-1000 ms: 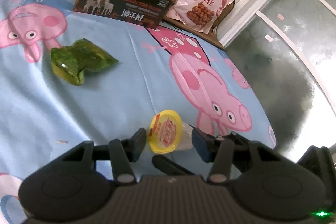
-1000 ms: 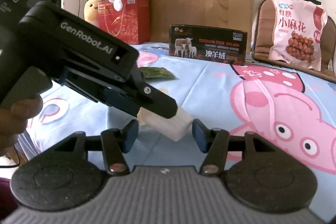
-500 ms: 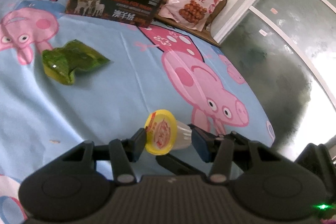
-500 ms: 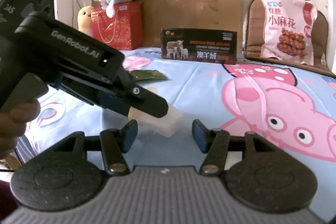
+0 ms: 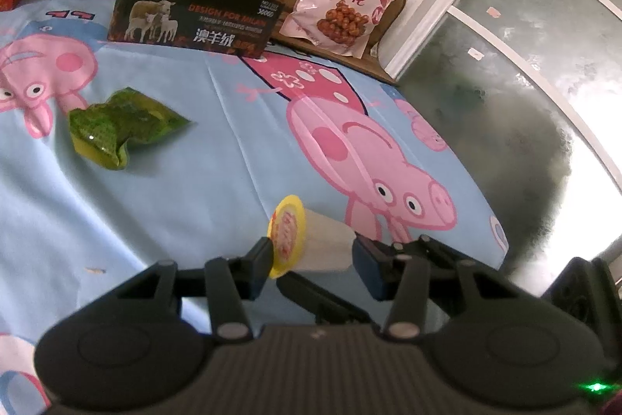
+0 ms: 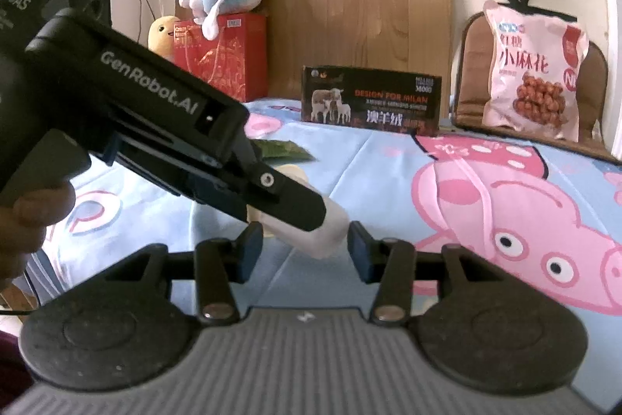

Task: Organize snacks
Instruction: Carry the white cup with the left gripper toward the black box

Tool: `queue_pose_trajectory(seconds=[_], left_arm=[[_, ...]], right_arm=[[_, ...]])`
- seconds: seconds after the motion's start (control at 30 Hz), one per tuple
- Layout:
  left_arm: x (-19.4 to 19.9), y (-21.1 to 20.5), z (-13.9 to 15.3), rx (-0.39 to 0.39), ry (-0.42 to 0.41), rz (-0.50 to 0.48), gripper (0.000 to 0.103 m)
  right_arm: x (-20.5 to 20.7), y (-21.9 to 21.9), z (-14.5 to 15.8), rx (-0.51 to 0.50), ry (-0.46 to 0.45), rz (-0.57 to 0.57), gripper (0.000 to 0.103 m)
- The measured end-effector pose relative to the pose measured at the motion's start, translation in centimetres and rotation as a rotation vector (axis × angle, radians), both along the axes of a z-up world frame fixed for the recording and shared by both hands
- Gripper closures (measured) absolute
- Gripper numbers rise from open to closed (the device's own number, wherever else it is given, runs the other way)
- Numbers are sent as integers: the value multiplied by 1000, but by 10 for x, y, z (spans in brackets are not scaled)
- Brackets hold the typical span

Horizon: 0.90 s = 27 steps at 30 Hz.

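A small jelly cup (image 5: 311, 244) with a yellow lid lies sideways between the pads of my left gripper (image 5: 311, 255). The lid rests against the left pad and the base against the right pad. Its jaws are closing and grip the cup above the blue cartoon sheet (image 5: 194, 201). In the right wrist view, the left gripper's finger (image 6: 295, 201) crosses over the pale cup (image 6: 330, 228). My right gripper (image 6: 303, 247) straddles the same cup. Its jaws are closing, with a thin gap still showing at each pad.
A crumpled green snack packet (image 5: 120, 127) lies on the sheet to the left. A dark box with sheep (image 5: 194, 14) stands at the back. A pink snack bag (image 5: 342, 6) leans on a brown chair. A red box (image 6: 221, 57) carries plush toys. The bed's edge drops off at the right.
The left pads closed in on the jelly cup, which turned so its lid faces the left pad. The right jaws have narrowed around the cup.
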<state>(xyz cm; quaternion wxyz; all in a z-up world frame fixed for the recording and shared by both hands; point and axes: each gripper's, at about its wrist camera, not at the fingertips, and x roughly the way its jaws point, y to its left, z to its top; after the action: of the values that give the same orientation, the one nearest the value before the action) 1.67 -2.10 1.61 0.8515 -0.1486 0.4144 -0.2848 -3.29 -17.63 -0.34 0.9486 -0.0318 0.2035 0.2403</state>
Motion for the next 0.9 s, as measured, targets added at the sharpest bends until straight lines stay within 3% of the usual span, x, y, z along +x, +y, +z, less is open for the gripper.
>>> queue_pose_trajectory(seconds=[0.33, 0.5, 0.7, 0.9], left_arm=[[8, 4, -3, -17, 12, 1, 57], [8, -1, 0, 12, -7, -7, 57], [23, 1, 16, 14, -42, -9, 57], [65, 3, 45, 11, -107, 23, 56]], right_arm=[[5, 4, -5, -12, 18, 7, 50], [8, 4, -1, -8, 16, 12, 52], [24, 3, 12, 14, 1, 18, 52], [70, 4, 36, 35, -35, 25, 52]])
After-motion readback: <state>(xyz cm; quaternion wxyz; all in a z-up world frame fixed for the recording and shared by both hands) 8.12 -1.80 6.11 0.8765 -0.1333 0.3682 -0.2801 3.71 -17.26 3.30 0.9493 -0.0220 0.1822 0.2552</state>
